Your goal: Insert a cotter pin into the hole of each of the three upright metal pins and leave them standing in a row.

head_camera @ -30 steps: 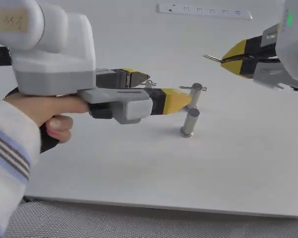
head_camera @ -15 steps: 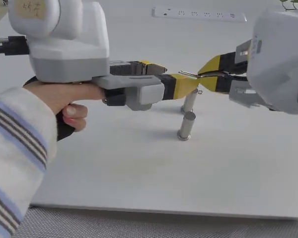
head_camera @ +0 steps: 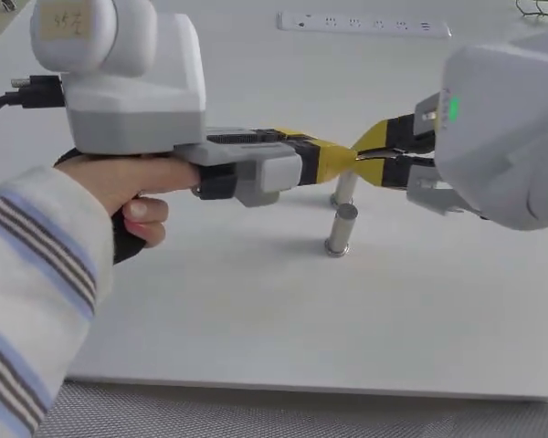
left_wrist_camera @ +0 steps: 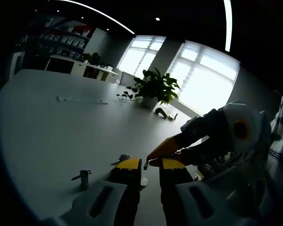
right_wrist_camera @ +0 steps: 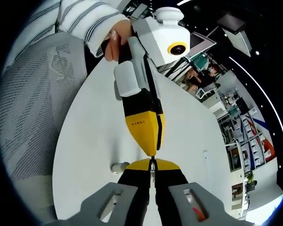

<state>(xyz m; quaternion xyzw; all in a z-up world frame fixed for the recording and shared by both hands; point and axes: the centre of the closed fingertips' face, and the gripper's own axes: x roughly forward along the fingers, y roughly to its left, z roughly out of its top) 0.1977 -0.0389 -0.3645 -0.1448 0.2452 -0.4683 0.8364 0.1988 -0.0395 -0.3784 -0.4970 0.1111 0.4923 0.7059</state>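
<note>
Two upright metal pins stand mid-table. The front pin (head_camera: 341,230) is free, while the rear pin (head_camera: 345,189) rises into my left gripper (head_camera: 336,159), whose yellow jaws are shut on its top (left_wrist_camera: 144,181). My right gripper (head_camera: 363,156) comes in from the right, shut on a thin cotter pin (right_wrist_camera: 152,165), its tip touching the left gripper's tip (right_wrist_camera: 152,151). Off to the left gripper's far side stands another metal pin (left_wrist_camera: 85,178) with a cotter pin through it.
A white power strip (head_camera: 363,25) lies at the table's far edge. Loose cotter pins (left_wrist_camera: 122,158) lie on the table beyond the left jaws. A potted plant (left_wrist_camera: 153,87) stands at the far side. The near table edge (head_camera: 301,388) runs along the bottom.
My right gripper has travelled left and down with the cotter pin until its tip meets the left gripper's tip above the rear pin. The left gripper has hardly moved.
</note>
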